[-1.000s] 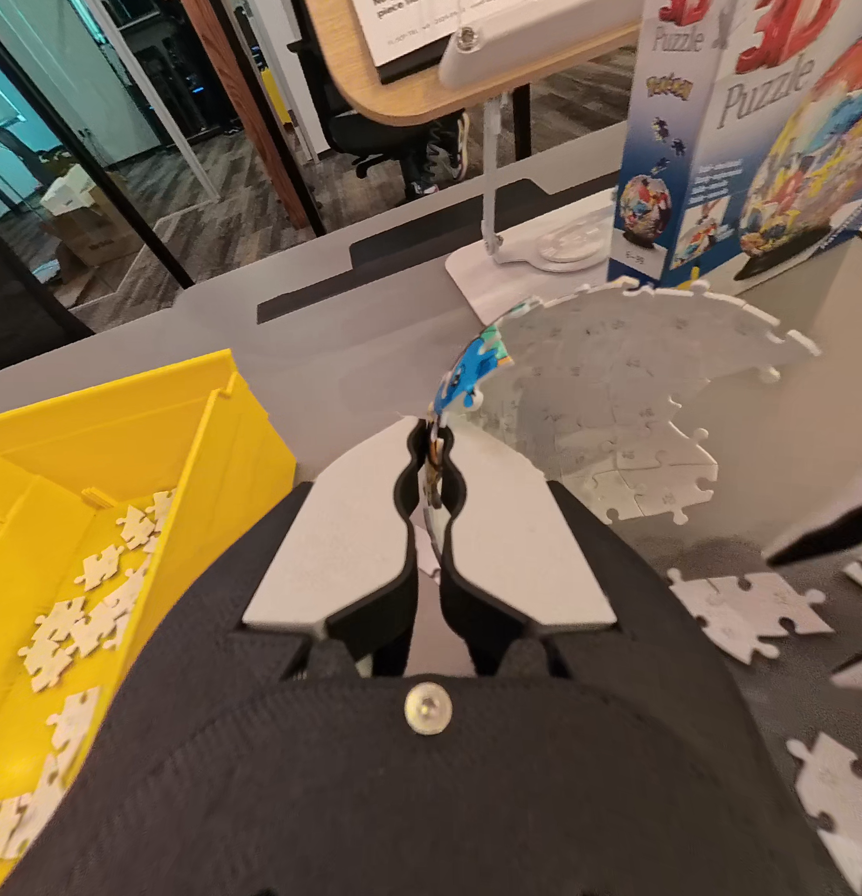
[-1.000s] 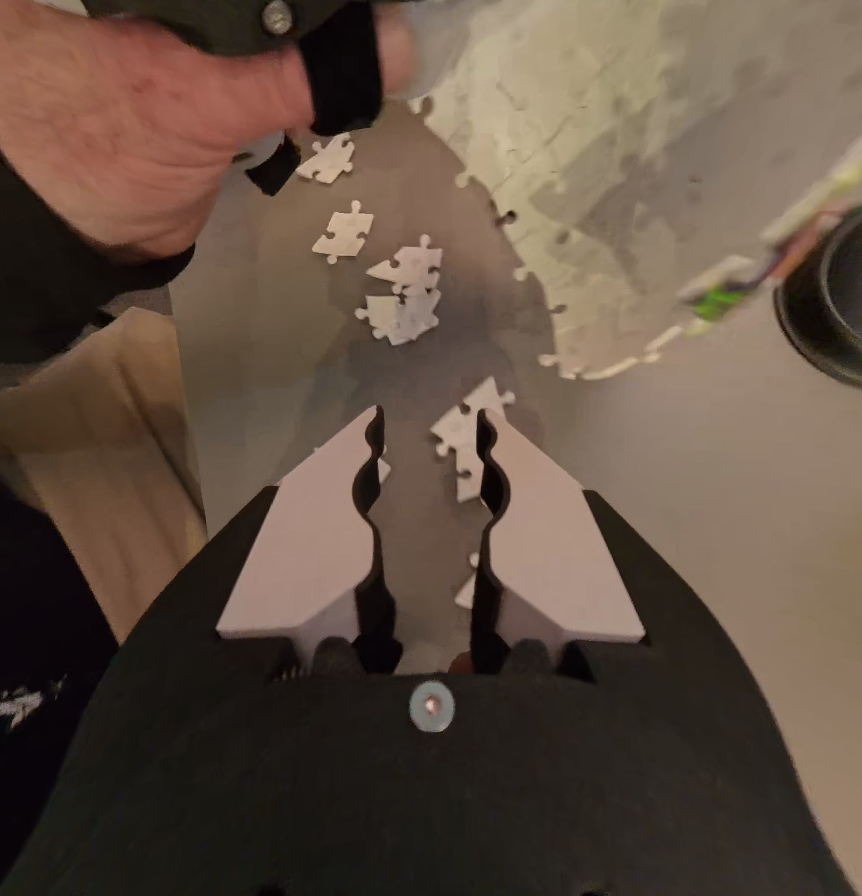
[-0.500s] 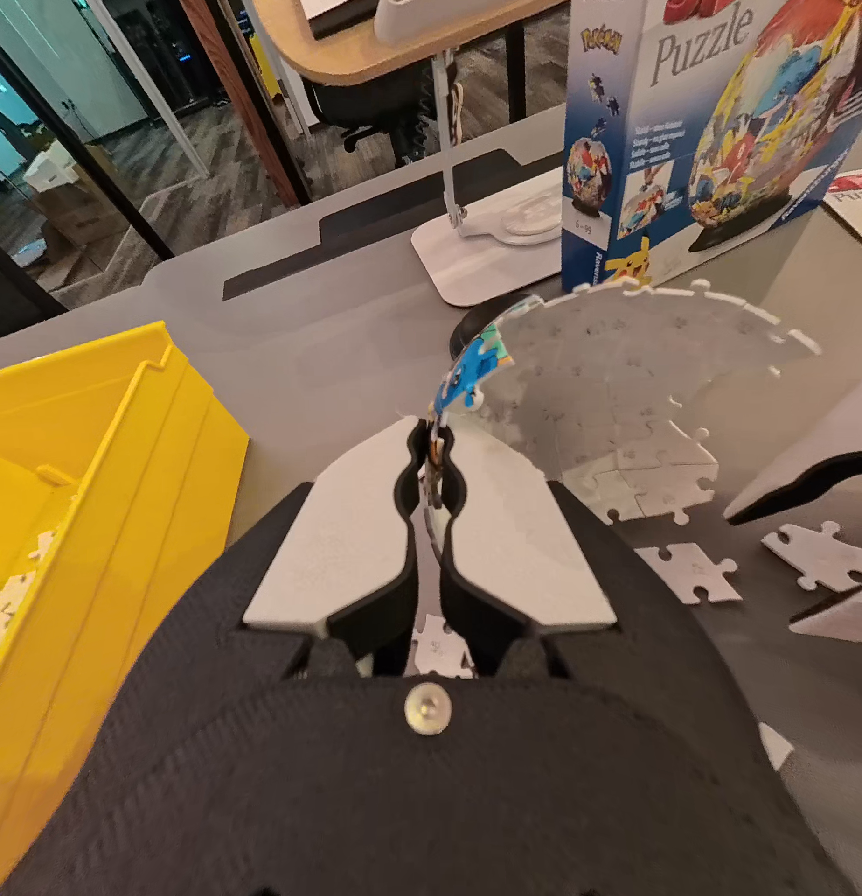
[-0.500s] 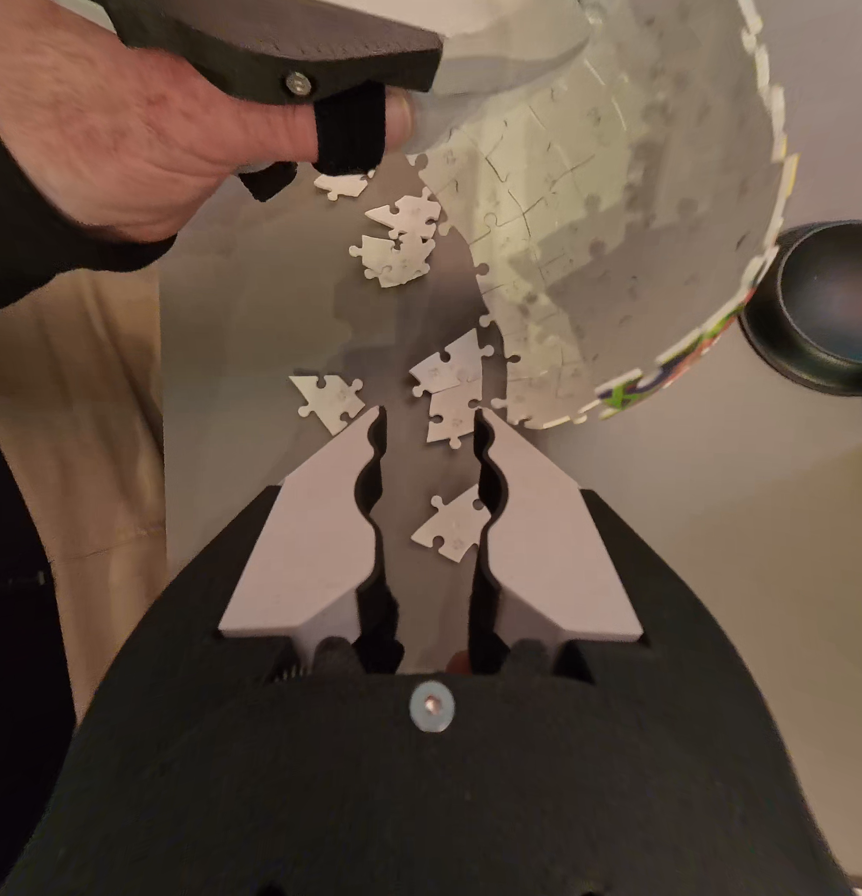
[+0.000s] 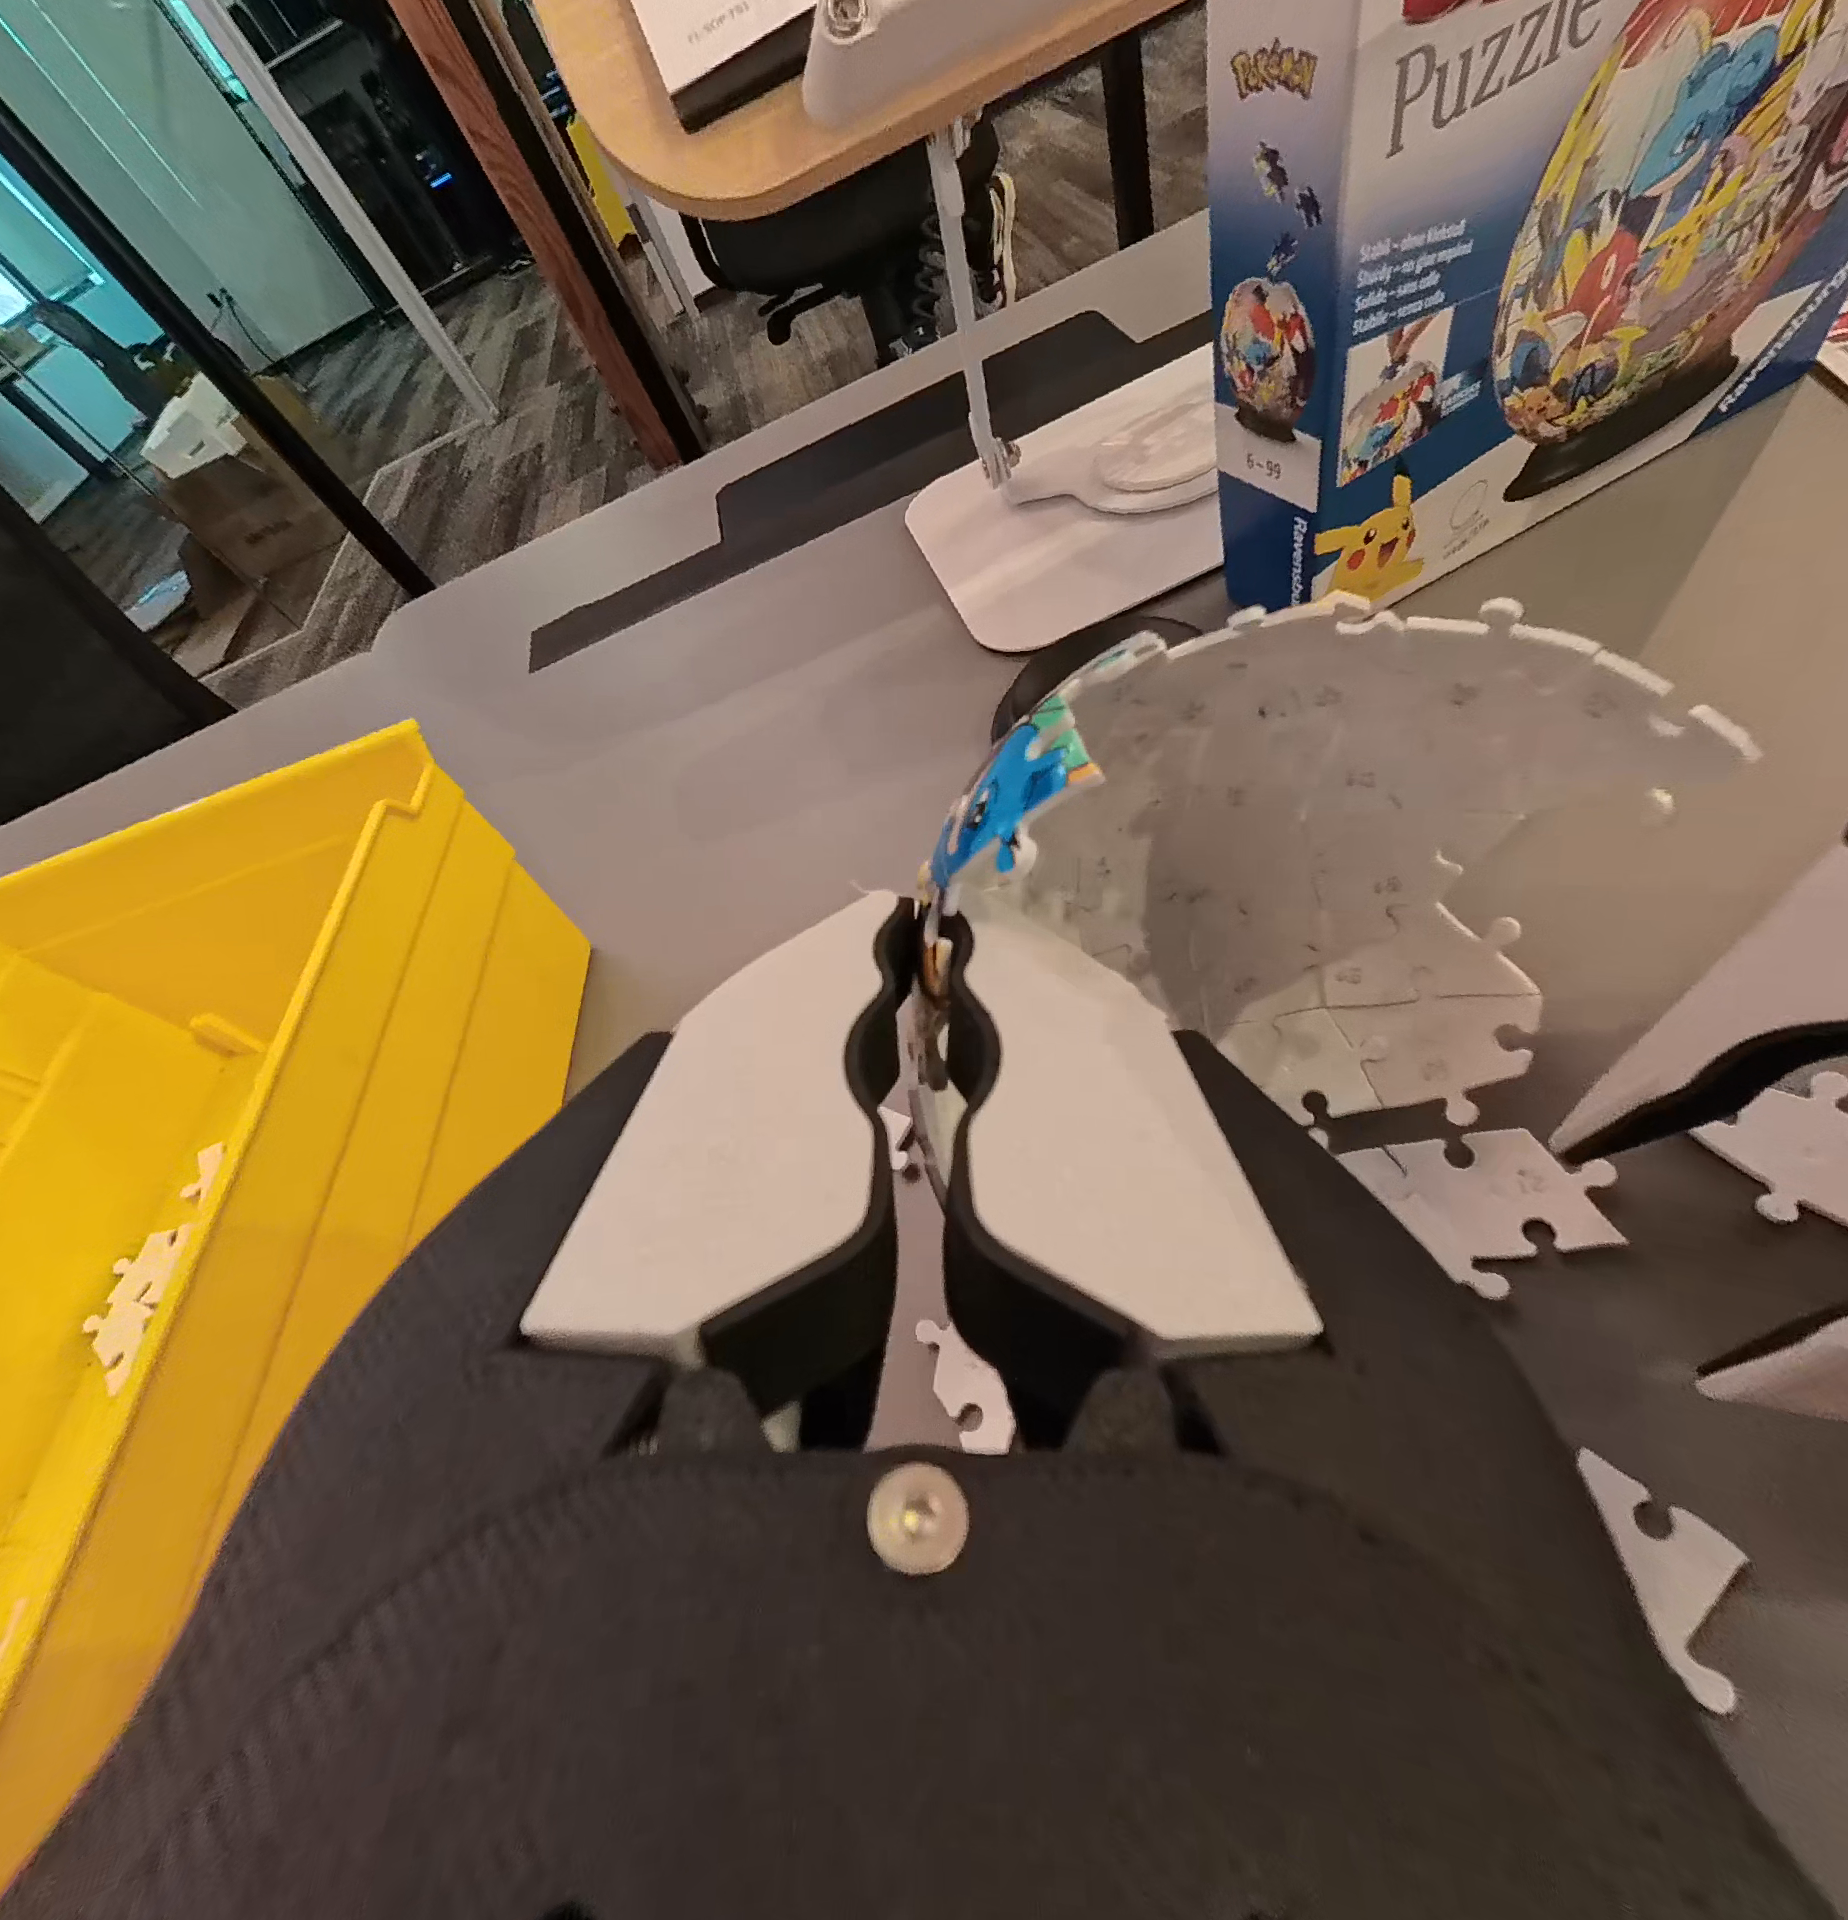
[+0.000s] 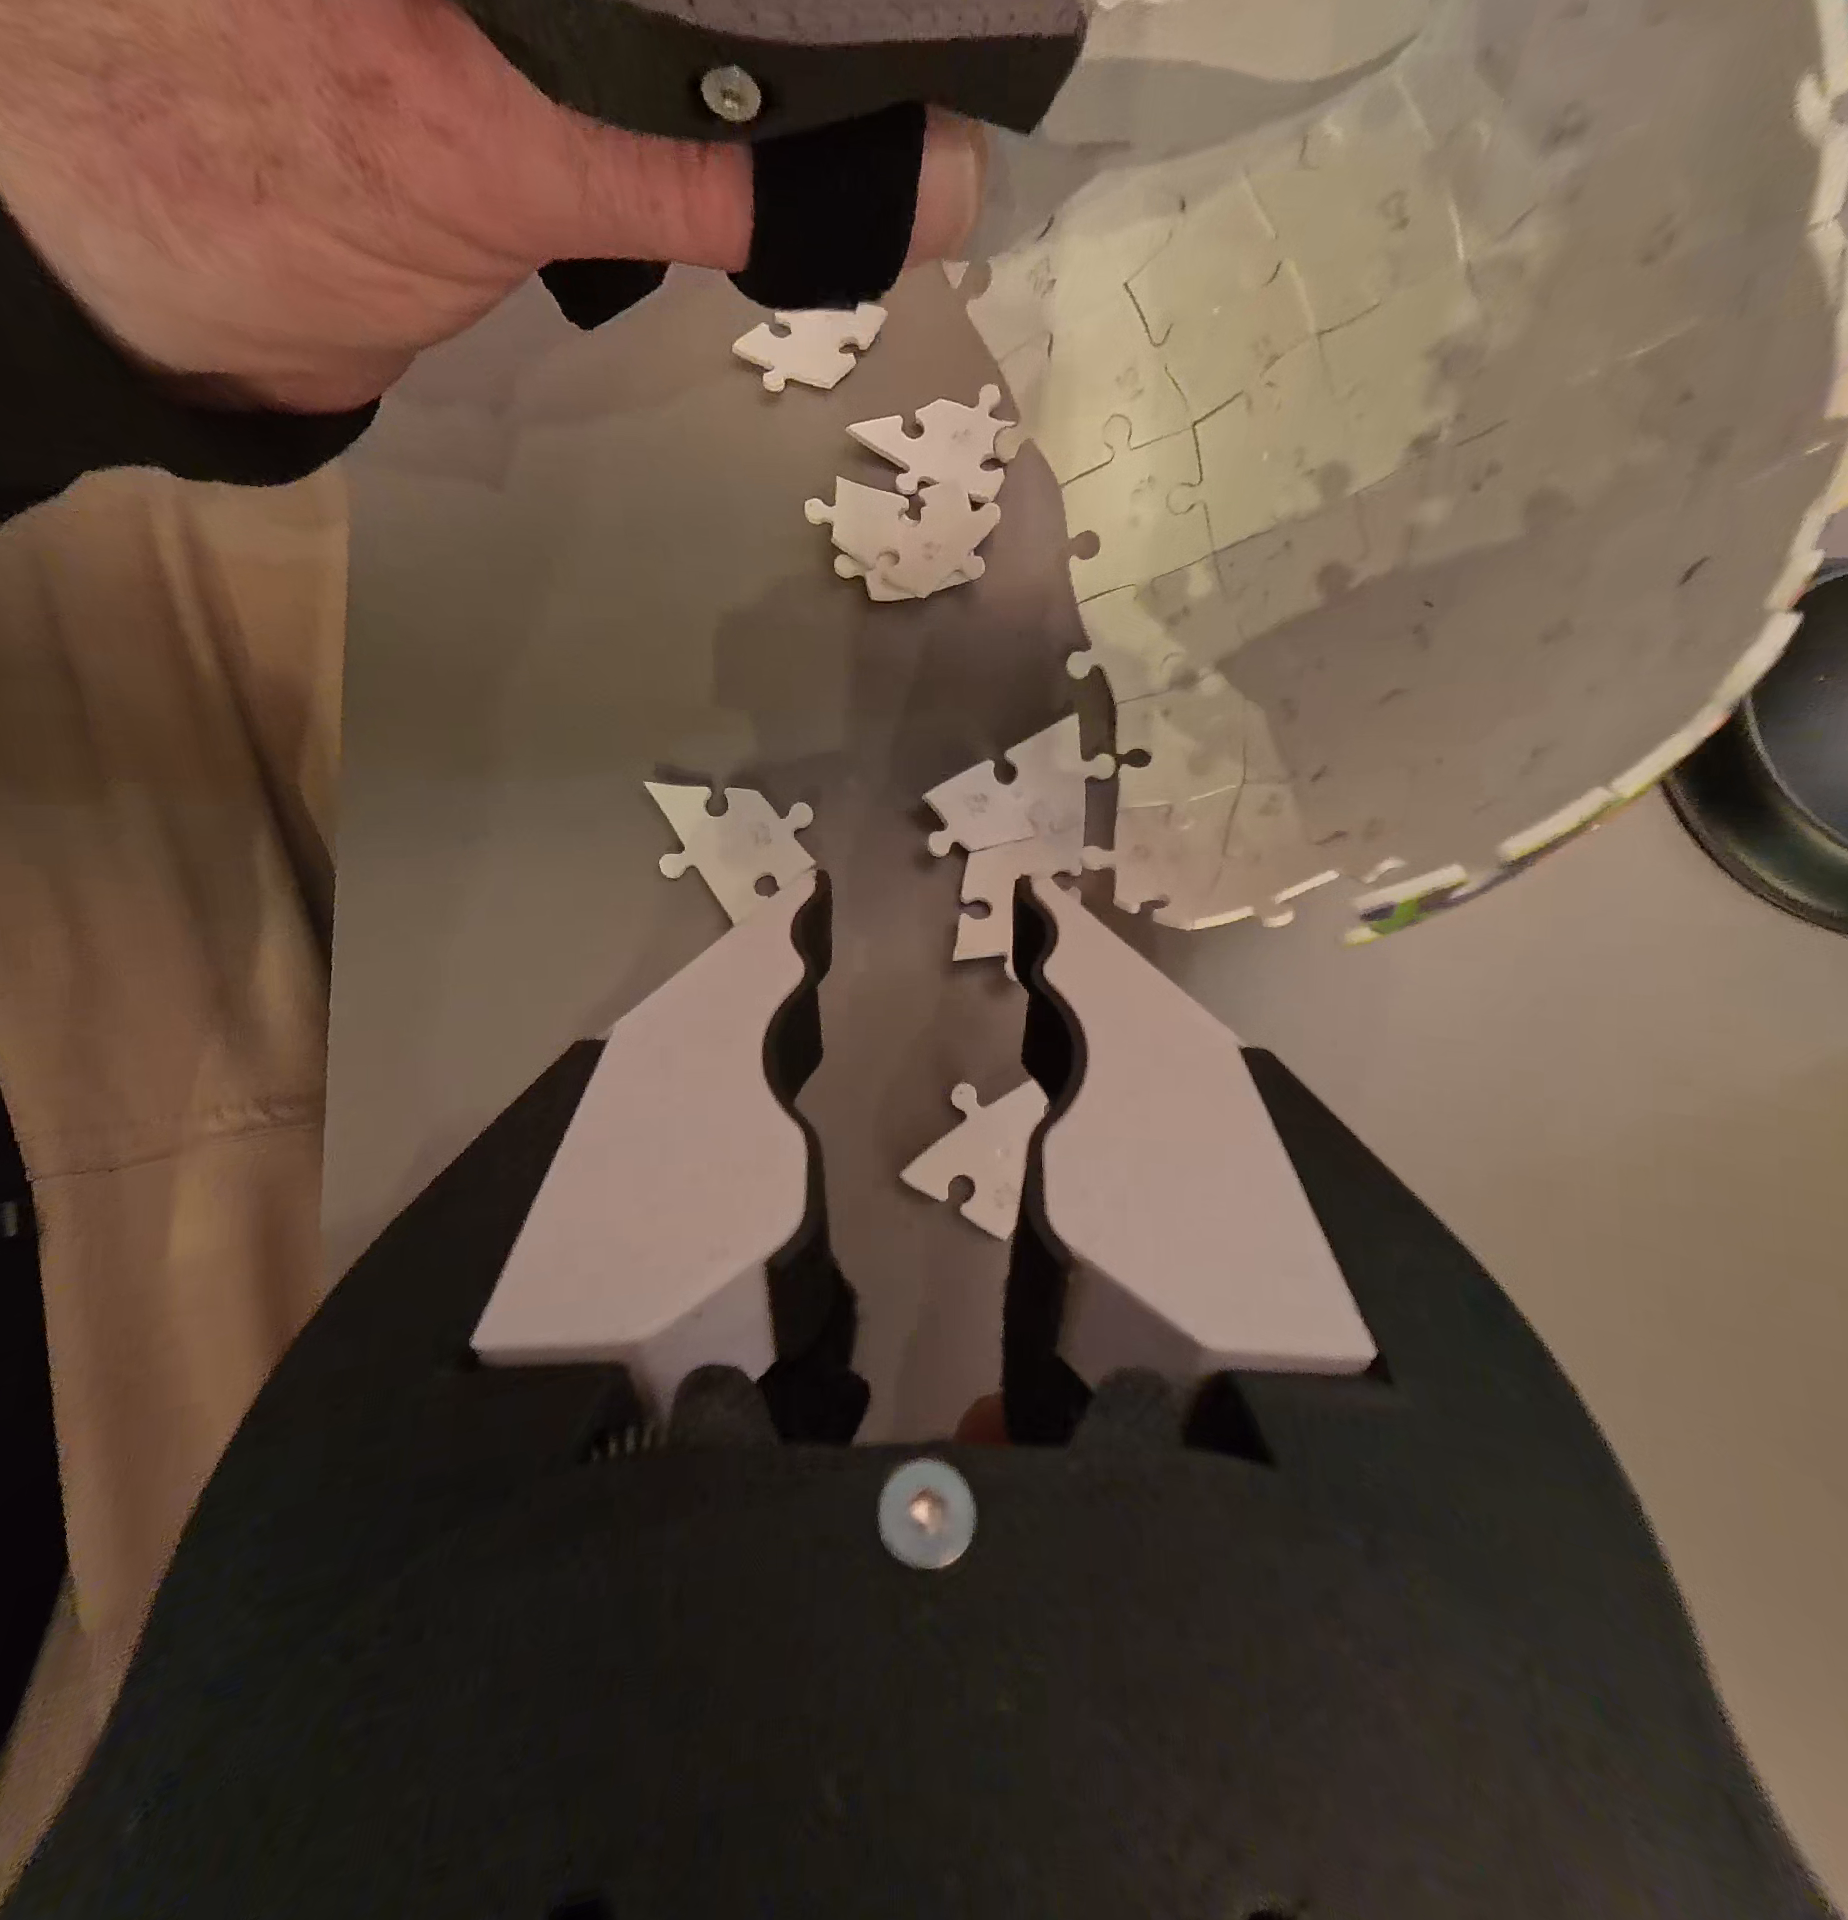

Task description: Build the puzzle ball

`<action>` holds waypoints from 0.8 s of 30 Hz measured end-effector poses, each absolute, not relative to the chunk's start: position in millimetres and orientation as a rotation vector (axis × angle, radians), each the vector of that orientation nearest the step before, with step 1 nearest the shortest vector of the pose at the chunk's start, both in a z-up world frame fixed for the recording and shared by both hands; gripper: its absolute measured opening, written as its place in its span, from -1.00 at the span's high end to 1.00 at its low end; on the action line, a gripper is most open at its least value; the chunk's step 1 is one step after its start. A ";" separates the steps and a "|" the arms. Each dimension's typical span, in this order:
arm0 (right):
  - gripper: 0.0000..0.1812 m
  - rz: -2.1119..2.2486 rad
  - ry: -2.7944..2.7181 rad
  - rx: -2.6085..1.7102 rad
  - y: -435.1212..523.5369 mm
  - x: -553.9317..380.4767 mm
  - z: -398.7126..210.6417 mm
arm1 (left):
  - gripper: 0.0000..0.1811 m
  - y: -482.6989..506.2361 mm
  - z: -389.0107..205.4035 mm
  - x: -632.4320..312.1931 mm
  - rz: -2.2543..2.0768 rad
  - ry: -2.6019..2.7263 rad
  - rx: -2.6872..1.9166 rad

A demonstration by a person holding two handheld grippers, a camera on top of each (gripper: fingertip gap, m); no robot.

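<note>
My left gripper (image 5: 928, 920) is shut on the rim of the partly built puzzle ball (image 5: 1315, 831), a curved shell with a white inner face and a colourful outer face, held above the grey table. The shell also shows in the right wrist view (image 6: 1419, 468) at the upper right. My right gripper (image 6: 920, 894) is open and empty, low over several loose white puzzle pieces (image 6: 738, 836) on the table. One piece (image 6: 977, 1164) lies between its fingers. The right gripper's fingers (image 5: 1730, 1039) show at the right of the left wrist view.
A yellow bin (image 5: 224, 1039) holding loose pieces stands at the left. The puzzle box (image 5: 1471, 260) and a white lamp base (image 5: 1065, 520) stand behind the shell. A black ring stand (image 6: 1813, 758) sits beside the shell. A person's hand (image 6: 328, 187) holds the left gripper.
The left gripper has carried the shell to the right, away from the bin. The right gripper has moved forward over the loose pieces, still open.
</note>
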State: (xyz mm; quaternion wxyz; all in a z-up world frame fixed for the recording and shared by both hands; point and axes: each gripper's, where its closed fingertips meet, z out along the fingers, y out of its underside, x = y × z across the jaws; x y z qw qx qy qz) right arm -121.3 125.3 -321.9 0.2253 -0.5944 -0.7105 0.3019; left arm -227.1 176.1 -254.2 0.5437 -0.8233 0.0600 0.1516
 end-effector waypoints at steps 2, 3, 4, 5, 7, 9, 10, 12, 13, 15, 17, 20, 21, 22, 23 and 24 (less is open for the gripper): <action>0.63 0.836 -1.963 -1.639 124.5 -122.1 -323.3 | 0.97 175.0 -253.7 -226.5 0.379 0.152 -1.956; 0.63 0.835 -1.965 -1.636 124.3 -122.5 -323.5 | 0.97 174.5 -254.0 -225.4 0.393 0.165 -1.957; 0.63 0.835 -1.968 -1.635 123.9 -122.9 -323.7 | 0.97 173.9 -254.6 -224.3 0.402 0.174 -1.958; 0.63 0.838 -1.969 -1.633 123.6 -123.4 -324.0 | 0.97 173.2 -255.1 -224.4 0.411 0.176 -1.959; 0.63 0.835 -1.972 -1.640 123.8 -123.8 -326.0 | 0.97 172.5 -257.5 -223.7 0.409 0.179 -1.964; 0.63 0.836 -1.975 -1.642 123.8 -124.1 -327.9 | 0.97 172.6 -258.2 -222.7 0.412 0.183 -1.966; 0.63 0.832 -1.977 -1.643 124.0 -124.3 -328.9 | 0.97 172.6 -257.6 -222.9 0.424 0.188 -1.965; 0.63 0.827 -1.976 -1.642 124.9 -124.6 -329.5 | 0.97 172.9 -257.5 -221.5 0.418 0.193 -1.965; 0.63 0.829 -1.974 -1.643 125.1 -125.1 -329.3 | 0.97 172.9 -257.9 -220.7 0.417 0.194 -1.965; 0.62 0.825 -1.974 -1.643 125.6 -125.6 -329.9 | 0.97 173.2 -259.7 -218.9 0.416 0.201 -1.970; 0.62 0.818 -1.974 -1.637 126.1 -126.4 -330.5 | 0.97 173.4 -260.3 -217.9 0.414 0.202 -1.969; 0.61 0.806 -1.975 -1.637 127.1 -126.7 -331.7 | 0.97 173.4 -261.3 -218.4 0.410 0.200 -1.970; 0.61 0.807 -1.977 -1.641 126.8 -126.3 -332.6 | 0.97 173.4 -261.5 -218.7 0.407 0.198 -1.970; 0.60 0.800 -1.982 -1.645 126.9 -125.7 -334.1 | 0.97 173.4 -261.5 -218.8 0.408 0.200 -1.970; 0.60 0.794 -1.982 -1.646 127.3 -125.4 -335.2 | 0.97 173.3 -261.4 -218.8 0.408 0.201 -1.970; 0.60 0.793 -1.981 -1.650 127.6 -125.4 -336.1 | 0.97 173.5 -261.3 -218.6 0.407 0.201 -1.969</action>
